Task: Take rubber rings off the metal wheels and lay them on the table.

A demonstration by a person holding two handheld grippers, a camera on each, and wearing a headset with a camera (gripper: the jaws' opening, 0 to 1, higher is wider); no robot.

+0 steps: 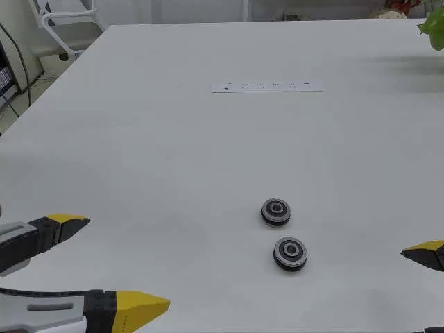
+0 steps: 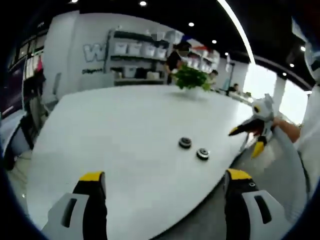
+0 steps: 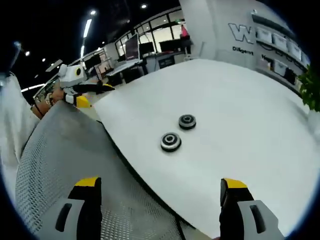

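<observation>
Two small metal wheels with black rubber rings lie flat on the white table. The farther wheel and the nearer wheel sit a short gap apart. My left gripper is open over the table's front left, well left of the wheels, nothing between its yellow-tipped jaws. My right gripper is open at the front right, off the table edge, holding nothing. Each gripper shows in the other's view: the right gripper, the left gripper.
A white power strip lies flat farther back on the table. A green plant stands at the far right corner. A white chair is beyond the far left corner. Grey mesh lies below the table's front edge.
</observation>
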